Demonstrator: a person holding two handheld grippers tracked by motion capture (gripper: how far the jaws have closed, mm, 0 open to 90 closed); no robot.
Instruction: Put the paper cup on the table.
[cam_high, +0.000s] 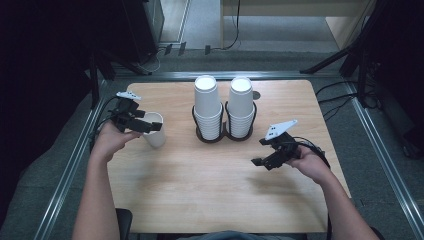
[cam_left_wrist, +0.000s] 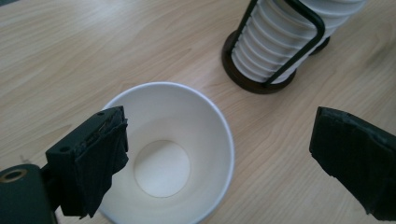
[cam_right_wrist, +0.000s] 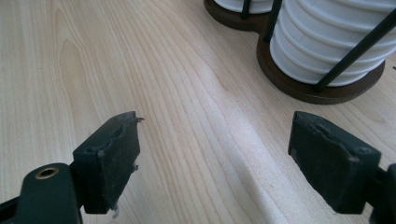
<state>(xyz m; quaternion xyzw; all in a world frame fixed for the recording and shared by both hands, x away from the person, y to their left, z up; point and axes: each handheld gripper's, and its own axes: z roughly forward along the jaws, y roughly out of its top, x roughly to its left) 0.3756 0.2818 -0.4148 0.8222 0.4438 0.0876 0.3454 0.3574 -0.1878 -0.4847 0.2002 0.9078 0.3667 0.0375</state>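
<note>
My left hand-held gripper (cam_left_wrist: 219, 163) hangs jaws apart over the single paper cup (cam_left_wrist: 166, 154) near the table's left edge, right hand-held gripper (cam_right_wrist: 229, 163) apart and empty, so next I must close on its rim.

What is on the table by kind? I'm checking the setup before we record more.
Loose paper cup: 1
Stacks of cups: 2
Cup holder: 1
Grippers: 2, both open
Total: 6

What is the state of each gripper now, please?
Left gripper: open, one jaw inside the single paper cup, not clamping it.
Right gripper: open, holding nothing, above the table.
</note>
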